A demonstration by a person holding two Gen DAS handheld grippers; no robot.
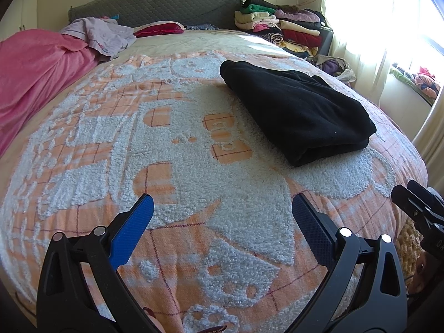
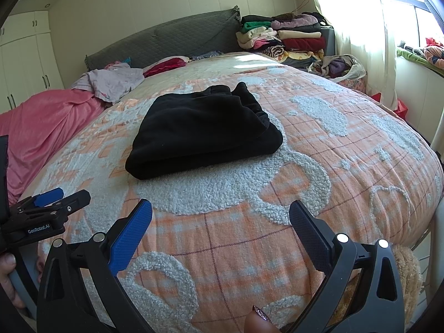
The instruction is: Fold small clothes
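A black garment [image 2: 204, 131], folded into a thick rectangle with a gathered waistband-like edge at its far right corner, lies on the orange-and-white tufted bedspread [image 2: 249, 236] near the middle of the bed, well apart from both tools. The right gripper [image 2: 220, 212] hangs over the near edge of the bedspread with its blue-padded jaws spread wide and nothing between them. The left gripper [image 1: 222, 206] stands likewise over the bedspread, jaws wide apart and empty; seen from the right wrist camera its black body bears the white lettering "GenRobot.AI" [image 2: 38, 231], and a hand [image 2: 8, 280] grips its handle at the frame's left edge. A fingertip with a glittery nail [image 2: 259, 315] shows at the bottom of the right wrist view. Beyond the garment, a pink blanket [image 2: 41, 127] and a crumpled lilac cloth [image 2: 111, 80] lie at the bed's left side before a grey quilted headboard [image 2: 166, 38]. A stack of folded clothes [image 2: 283, 38] rises at the far right corner, possibly on a small stand, though its base is hidden. White wardrobe doors [image 2: 25, 63] stand at far left, and a bright curtained window [image 2: 360, 27] at right.
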